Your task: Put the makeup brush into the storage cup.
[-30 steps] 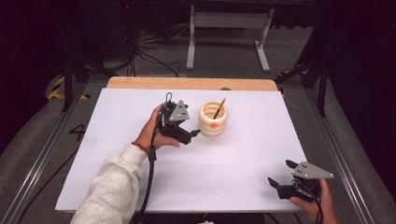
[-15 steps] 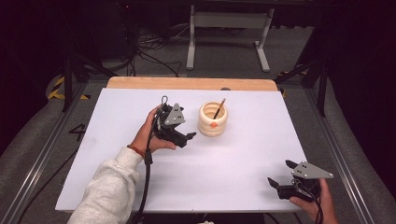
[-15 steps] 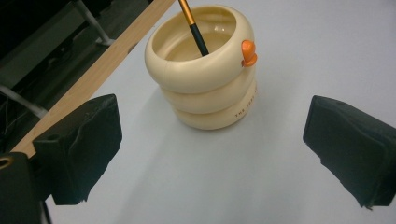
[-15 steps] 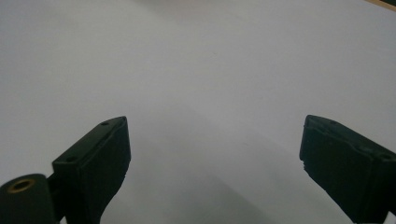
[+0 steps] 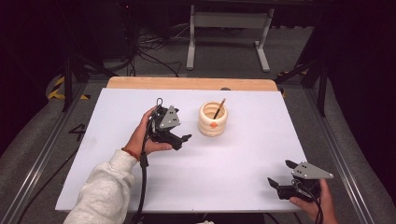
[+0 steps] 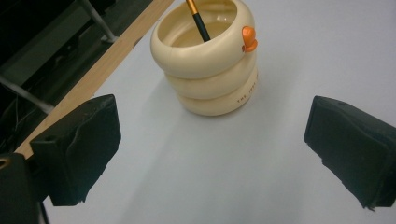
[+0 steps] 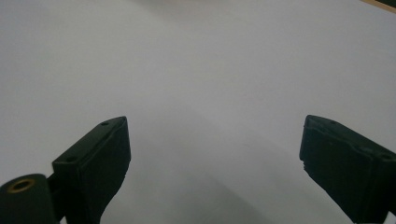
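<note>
A cream ringed cup [image 5: 213, 119] [image 6: 208, 58] stands near the middle of the white table [image 5: 233, 158], with an orange bump on its side and an orange-and-black pencil [image 5: 219, 108] [image 6: 198, 20] leaning inside. My left gripper [image 5: 180, 138] [image 6: 212, 156] hovers just left of the cup, a short gap away. Its jaws stand wide apart and hold nothing. At the front right corner my right gripper [image 5: 280, 175] [image 7: 215, 168] rests low over bare table, open and empty, jaws pointing left.
A wooden strip [image 5: 191, 84] runs along the table's far edge. Beyond it stand a metal frame [image 5: 229, 21] and floor cables. Metal rails flank both sides of the table.
My left gripper has drawn back slightly from the cup, toward the left and the near side. The right gripper has stayed put.
</note>
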{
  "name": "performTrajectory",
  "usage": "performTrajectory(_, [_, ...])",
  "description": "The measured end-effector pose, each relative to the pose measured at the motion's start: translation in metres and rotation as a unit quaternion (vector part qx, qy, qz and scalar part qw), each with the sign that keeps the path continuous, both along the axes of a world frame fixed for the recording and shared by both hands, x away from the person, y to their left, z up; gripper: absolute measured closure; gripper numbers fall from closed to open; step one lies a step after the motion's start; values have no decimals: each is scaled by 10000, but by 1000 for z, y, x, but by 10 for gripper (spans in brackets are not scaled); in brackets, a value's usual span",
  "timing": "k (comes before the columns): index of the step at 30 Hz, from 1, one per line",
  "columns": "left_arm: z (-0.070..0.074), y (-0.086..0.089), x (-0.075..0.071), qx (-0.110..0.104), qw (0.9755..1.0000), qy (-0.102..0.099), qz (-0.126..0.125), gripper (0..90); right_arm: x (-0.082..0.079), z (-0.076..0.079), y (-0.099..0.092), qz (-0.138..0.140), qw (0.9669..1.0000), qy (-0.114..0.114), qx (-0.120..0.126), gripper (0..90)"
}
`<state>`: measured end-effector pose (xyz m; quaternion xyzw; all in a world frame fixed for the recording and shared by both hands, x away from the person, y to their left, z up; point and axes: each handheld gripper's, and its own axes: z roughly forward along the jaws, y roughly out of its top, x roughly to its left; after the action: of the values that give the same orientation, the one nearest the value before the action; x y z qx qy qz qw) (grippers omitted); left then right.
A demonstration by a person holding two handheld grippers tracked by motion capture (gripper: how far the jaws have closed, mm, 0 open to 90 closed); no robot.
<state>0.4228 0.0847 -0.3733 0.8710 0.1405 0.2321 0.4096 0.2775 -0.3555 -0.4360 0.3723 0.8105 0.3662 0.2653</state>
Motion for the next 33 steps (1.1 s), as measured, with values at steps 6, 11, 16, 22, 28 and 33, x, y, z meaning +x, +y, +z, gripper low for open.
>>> performTrajectory(6, [-3,9,-4,-9,10000,-46,24,39,0,0,1,4,10000,13,-8,95])
performTrajectory(11, [-6,15,-5,7,10000,-27,85,39,0,0,1,20,10000,15,1,94])
performTrajectory(16, [-7,19,-7,4,9999,-27,102,40,0,-1,1,15,10000,13,14,94])
performTrajectory(22, [-10,23,-11,19,9999,-34,153,42,0,0,1,7,10000,14,-2,94])
performTrajectory(28, [-12,31,-15,5,9998,-64,194,43,0,0,1,11,10000,11,6,94])
performTrajectory(33, [-14,34,-17,-19,9998,-1,206,43,0,0,1,19,10000,15,3,95])
